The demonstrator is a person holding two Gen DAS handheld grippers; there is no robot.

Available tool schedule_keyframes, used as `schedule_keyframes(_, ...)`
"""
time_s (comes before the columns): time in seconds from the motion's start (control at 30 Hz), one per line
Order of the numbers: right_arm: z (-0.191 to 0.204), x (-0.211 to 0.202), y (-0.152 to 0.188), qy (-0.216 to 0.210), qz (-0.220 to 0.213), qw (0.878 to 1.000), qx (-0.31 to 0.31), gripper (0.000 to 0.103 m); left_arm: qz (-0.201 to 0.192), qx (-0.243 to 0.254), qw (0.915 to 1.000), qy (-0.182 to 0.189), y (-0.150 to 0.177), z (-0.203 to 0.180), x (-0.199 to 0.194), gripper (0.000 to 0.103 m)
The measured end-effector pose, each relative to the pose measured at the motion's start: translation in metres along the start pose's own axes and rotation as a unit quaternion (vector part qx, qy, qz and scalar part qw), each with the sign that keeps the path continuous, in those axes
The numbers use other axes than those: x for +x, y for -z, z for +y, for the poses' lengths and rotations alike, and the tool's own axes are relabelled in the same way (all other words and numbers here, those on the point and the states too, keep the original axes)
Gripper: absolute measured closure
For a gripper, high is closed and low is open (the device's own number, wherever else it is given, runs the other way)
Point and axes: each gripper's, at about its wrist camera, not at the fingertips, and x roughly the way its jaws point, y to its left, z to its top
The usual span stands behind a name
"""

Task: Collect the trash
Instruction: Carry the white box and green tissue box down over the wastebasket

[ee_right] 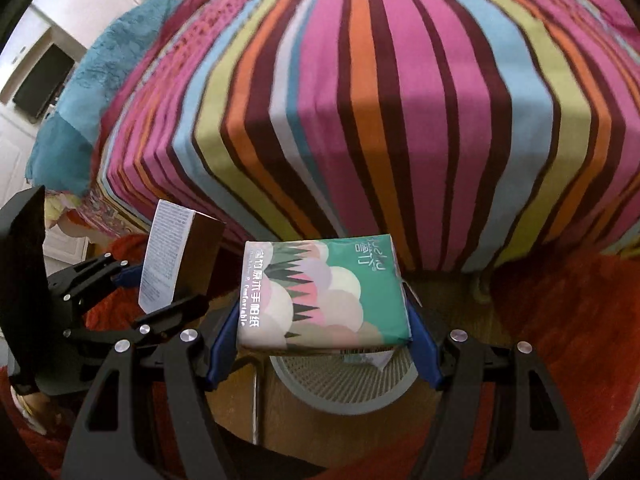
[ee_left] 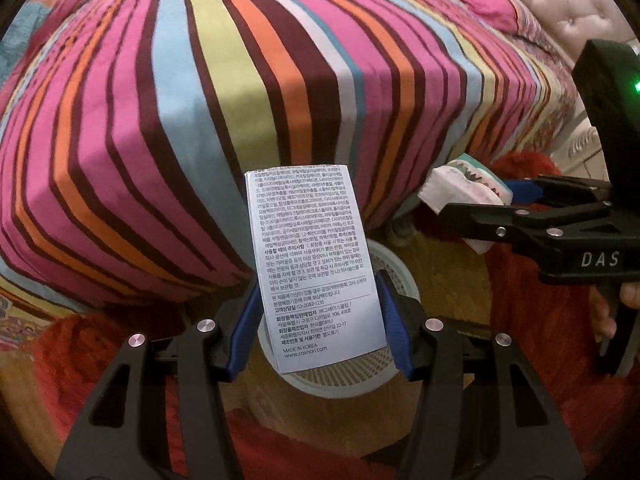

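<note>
Where the left wrist view looks down, the left gripper (ee_left: 320, 316) clamps a small white printed cardboard box (ee_left: 316, 264) above a round white mesh wastebasket (ee_left: 384, 376). Right wrist view: right gripper (ee_right: 320, 336) grips a green patterned tissue pack (ee_right: 324, 292) over the same basket, beside the striped bedspread (ee_right: 360, 100).

Right gripper (ee_right: 320, 316) has its jaws closed on the sides of a green tissue pack (ee_right: 324, 292), held directly over a pale mesh wastebasket (ee_right: 344, 384) standing on the wooden floor (ee_right: 288, 412). At left, the left gripper (ee_right: 156, 300) clamps a small brown box (ee_right: 180, 256) with a white printed label. Behind both lies a bed with a striped bedspread (ee_right: 360, 100). Red rug (ee_right: 560, 320) at right of the basket.
</note>
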Motion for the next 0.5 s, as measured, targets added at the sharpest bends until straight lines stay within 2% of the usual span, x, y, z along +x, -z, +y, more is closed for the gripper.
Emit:
schedule_keyframes(0.2,-0.003,0.021,0.01,-0.006,0.049,0.999,0.022,0.035,0.059,-0.001,0.9979,0.028,0.008,-0.006,0.019,0.049)
schedule_keyframes(0.5,-0.011,0.061,0.018,-0.023,0.142,0.988,0.063,0.035,0.133,-0.019,0.9902,0.035,0.019,-0.006,0.055,0.049)
